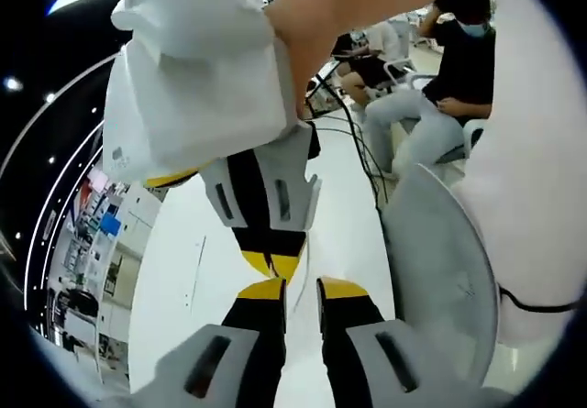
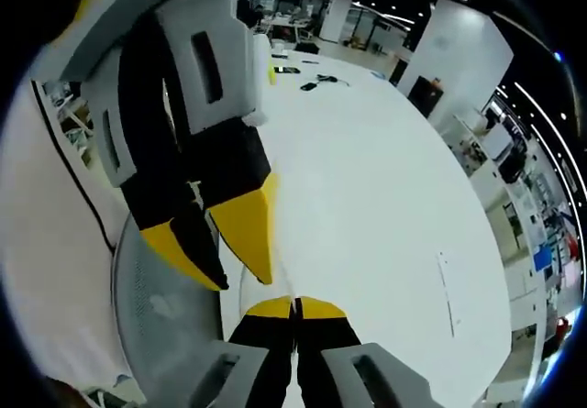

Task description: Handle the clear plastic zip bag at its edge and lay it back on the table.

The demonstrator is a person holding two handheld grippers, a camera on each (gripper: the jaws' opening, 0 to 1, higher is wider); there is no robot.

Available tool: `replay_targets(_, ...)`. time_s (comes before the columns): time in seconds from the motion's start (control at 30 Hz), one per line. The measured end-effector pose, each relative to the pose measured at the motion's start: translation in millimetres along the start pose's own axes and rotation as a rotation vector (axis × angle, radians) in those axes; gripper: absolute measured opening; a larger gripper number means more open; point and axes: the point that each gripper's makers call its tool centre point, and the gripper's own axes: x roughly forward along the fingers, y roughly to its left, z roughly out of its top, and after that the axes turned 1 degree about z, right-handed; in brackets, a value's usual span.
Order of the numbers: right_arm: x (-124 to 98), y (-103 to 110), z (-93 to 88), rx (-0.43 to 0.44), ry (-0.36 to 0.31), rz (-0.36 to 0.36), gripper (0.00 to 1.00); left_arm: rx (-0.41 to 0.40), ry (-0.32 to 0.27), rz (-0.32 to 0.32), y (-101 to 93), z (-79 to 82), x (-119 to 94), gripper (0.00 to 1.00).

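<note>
- Left gripper: jaws stood apart with a clear gap between the yellow tips and nothing seen between them.
- Right gripper: yellow tips pressed together, no gap.
- Zip bag: very hard to make out. A thin clear edge ran up from between the right gripper's closed tips towards the left gripper. The rest of the bag could not be traced against the white table.
- In the left gripper view, the right gripper pointed tip-down, straight ahead of the left gripper's tips and just short of them; a bare arm reached in behind it.
- The table lay beyond both tools.
- A grey mesh chair back stood beside the left gripper's jaw; it showed also beside the right gripper.
- A seated person was far beyond the left gripper.
</note>
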Motion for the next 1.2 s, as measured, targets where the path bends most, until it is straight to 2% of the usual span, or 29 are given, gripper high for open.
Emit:
replay_targets(0.33, -6, 3, 5.8, -0.005, -0.008, -0.007, 0.00, 0.007, 0.051, -0.013, -3.8, -10.8, 6, 0.09)
replay_targets(0.47, -6, 3, 5.6, -0.001, -0.008, -0.008, 0.00, 0.010, 0.066, -0.025, -8.0, -14.0, 10, 0.06)
replay_targets(0.53, -6, 3, 6.3, 0.005, -0.010, -0.008, 0.00, 0.015, 0.074, -0.032, -10.3, -15.0, 11, 0.00)
replay_targets(0.73, -6, 4, 6.9, 0.009, -0.012, -0.015, 0.00, -0.002, 0.069, -0.041, -14.2, -13.6, 11, 0.00)
replay_targets(1.2, -10, -4, 6.4, 0.049, -0.035, -0.066, 0.00, -0.067, 0.048, -0.136, -41.9, -6.4, 8, 0.00)
